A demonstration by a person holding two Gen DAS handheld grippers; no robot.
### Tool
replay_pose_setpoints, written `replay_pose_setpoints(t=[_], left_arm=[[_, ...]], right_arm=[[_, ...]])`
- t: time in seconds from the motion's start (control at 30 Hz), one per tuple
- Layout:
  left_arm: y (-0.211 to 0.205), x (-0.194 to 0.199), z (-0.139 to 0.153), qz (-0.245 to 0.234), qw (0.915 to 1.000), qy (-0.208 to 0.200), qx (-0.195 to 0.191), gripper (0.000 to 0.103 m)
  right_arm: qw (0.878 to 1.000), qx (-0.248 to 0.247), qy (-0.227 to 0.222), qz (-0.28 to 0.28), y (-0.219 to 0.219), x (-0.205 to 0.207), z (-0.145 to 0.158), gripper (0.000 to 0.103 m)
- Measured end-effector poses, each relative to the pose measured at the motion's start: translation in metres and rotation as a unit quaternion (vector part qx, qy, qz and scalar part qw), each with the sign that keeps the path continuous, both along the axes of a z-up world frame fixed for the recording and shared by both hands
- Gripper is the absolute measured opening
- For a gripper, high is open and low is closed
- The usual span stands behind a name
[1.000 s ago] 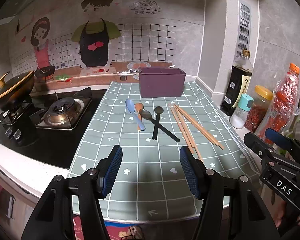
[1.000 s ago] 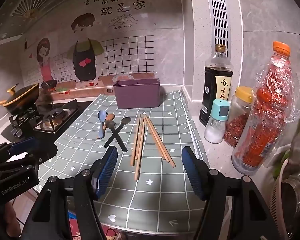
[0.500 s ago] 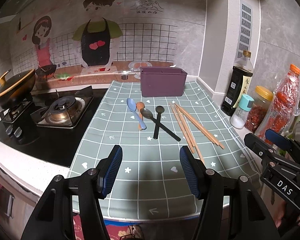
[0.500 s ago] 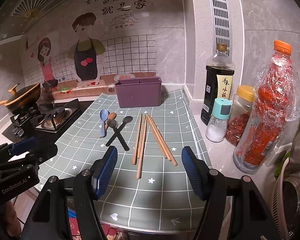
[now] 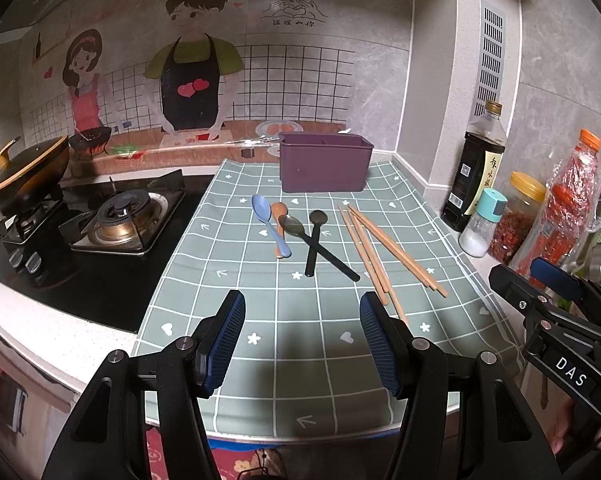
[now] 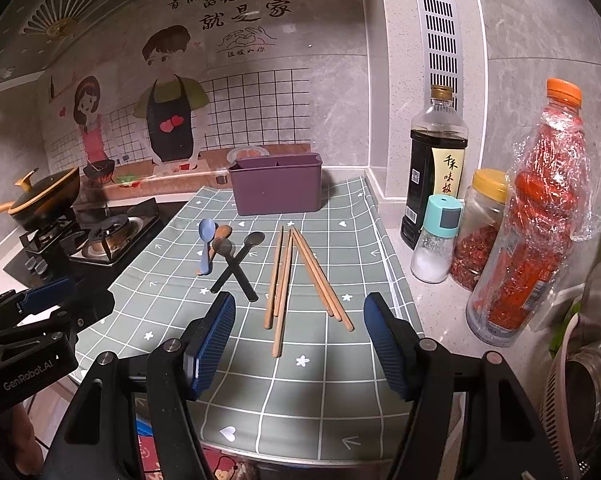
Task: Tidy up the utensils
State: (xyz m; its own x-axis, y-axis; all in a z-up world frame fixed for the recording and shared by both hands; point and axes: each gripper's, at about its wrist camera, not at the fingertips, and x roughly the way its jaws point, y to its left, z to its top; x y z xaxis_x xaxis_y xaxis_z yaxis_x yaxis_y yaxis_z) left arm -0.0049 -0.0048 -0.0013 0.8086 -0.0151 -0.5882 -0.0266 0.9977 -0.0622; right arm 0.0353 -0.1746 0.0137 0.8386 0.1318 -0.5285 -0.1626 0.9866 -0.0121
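On a green checked mat (image 5: 300,344) (image 6: 320,380) lie a blue spoon (image 5: 269,224) (image 6: 205,242), an orange spoon (image 5: 279,216) (image 6: 220,234) and two crossed black spoons (image 5: 314,242) (image 6: 236,258). Several wooden chopsticks (image 5: 380,250) (image 6: 300,276) lie to their right. A purple divided holder (image 5: 324,162) (image 6: 277,188) stands at the mat's far end. My left gripper (image 5: 302,334) hovers open near the front edge, short of the spoons. My right gripper (image 6: 300,334) is open just before the chopstick ends, and appears in the left wrist view as the right gripper (image 5: 556,300).
A gas stove (image 5: 116,220) with a lidded pot (image 5: 24,178) is on the left. A soy sauce bottle (image 6: 434,168), salt shaker (image 6: 436,240), chilli jar (image 6: 480,228) and wrapped red bottle (image 6: 536,216) line the right wall. Metal bowls (image 6: 592,360) sit at far right.
Both grippers have crept slightly forward and up over the mat; both stay open. The utensils have not moved.
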Motion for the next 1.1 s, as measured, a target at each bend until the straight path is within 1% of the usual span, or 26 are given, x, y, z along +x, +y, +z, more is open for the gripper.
replay_pose_setpoints(t=[0.43,1.1], left_arm=[[-0.0009,-0.0003,0.0016,0.0,1.0,0.003,-0.002,0.06],[-0.0036,-0.0063,0.0054,0.001,1.0,-0.002,-0.001,0.06]], right_arm=[[1.0,0.001,0.002,0.0,0.0002,-0.0009,-0.0003,0.065],[1.0,0.001,0.001,0.001,0.0004,-0.0042,-0.0014,0.065]])
